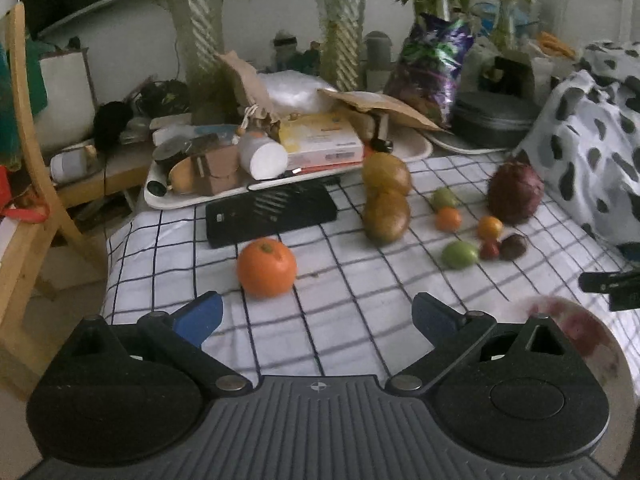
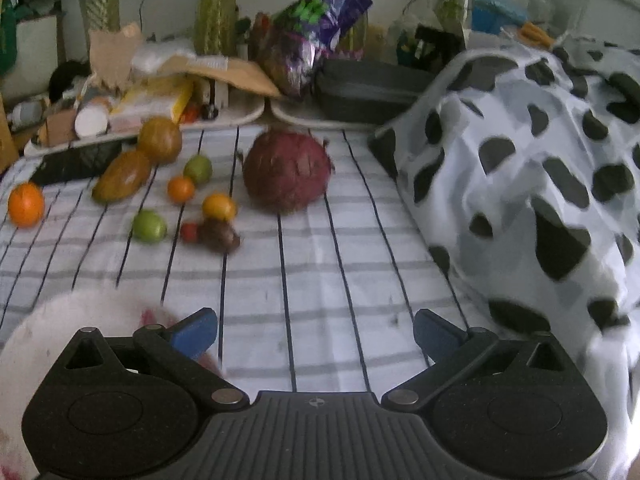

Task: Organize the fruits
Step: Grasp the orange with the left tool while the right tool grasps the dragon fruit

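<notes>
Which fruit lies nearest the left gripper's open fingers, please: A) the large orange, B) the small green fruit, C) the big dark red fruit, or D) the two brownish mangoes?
A: the large orange sits on the checked cloth just ahead of the left gripper, while the other fruits lie farther back and to the right.
</notes>
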The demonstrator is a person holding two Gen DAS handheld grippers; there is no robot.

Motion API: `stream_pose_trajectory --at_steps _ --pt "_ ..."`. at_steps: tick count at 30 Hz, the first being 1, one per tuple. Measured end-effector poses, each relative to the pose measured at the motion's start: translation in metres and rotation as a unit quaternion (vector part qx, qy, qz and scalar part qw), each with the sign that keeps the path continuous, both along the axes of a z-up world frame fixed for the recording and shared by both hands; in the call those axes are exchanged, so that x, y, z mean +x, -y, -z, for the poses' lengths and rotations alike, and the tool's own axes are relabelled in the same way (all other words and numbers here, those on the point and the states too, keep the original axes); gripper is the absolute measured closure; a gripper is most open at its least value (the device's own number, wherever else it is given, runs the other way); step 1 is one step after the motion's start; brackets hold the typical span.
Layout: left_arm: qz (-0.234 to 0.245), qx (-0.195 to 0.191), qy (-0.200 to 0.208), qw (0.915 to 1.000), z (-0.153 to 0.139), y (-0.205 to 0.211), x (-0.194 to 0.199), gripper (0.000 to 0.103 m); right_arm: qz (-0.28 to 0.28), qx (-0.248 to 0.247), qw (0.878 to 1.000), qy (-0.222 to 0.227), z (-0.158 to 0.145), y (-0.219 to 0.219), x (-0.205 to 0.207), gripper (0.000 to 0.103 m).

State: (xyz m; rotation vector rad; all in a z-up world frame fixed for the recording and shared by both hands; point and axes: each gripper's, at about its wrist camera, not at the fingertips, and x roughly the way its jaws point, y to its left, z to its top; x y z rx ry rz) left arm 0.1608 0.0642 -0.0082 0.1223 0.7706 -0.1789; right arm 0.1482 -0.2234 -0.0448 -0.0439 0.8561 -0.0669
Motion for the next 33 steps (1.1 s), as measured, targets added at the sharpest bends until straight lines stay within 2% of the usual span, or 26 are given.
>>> stream_pose_trajectory --at_steps 6,14,15,16,18,20,21,25,30,31,32,33 --pt "-0.015 0.004 -0.015 0.9998 0.009 -0.016 0.037 0.000 -0.041 -0.026 0.999 0.025 -0.004 -0.006 0.029 0.000" --pt "0.011 -0.002 -0.046 0.9989 0.028 -0.025 0.079 0.001 -0.077 0.009 0.997 0.011 0.001 -0.002 0.072 0.000" --pt "0.016 -0.004 -0.051 0.9986 0.031 -0.026 0.085 0.004 -0.078 0.010 0.997 0.011 0.001 -0.001 0.078 0.000" --pt "0.020 -0.005 -0.054 0.9983 0.034 -0.026 0.089 0.019 -0.078 0.011 0.997 0.012 0.002 0.000 0.082 0.000" --pt "0.025 -0.009 -0.069 0.9973 0.040 -0.028 0.098 0.034 -0.080 0.014 0.997 0.011 0.003 0.002 0.092 0.000" --pt "0.026 -0.014 -0.083 0.9961 0.046 -0.029 0.105 0.038 -0.084 0.018 0.996 0.011 0.005 0.005 0.101 0.000" --pt "0.030 -0.018 -0.088 0.9955 0.049 -0.030 0.108 0.045 -0.089 0.020 0.996 0.012 0.006 0.005 0.106 0.000" --pt "0.032 -0.010 -0.087 0.9957 0.050 -0.028 0.111 0.053 -0.103 0.020 0.994 0.013 0.010 0.004 0.125 0.000" --pt "0.030 -0.025 -0.094 0.9948 0.050 -0.034 0.113 0.053 -0.103 0.047 0.994 0.010 0.018 0.010 0.148 0.001" --pt "0.030 -0.026 -0.094 0.9948 0.050 -0.034 0.113 0.054 -0.098 0.058 0.993 0.004 0.021 0.013 0.152 0.005" --pt "0.031 -0.025 -0.094 0.9947 0.049 -0.033 0.113 0.054 -0.093 0.072 0.993 -0.003 0.023 0.016 0.155 0.021" --pt "0.032 -0.021 -0.093 0.9949 0.048 -0.032 0.112 0.054 -0.091 0.092 0.992 -0.013 0.026 0.020 0.159 0.024"
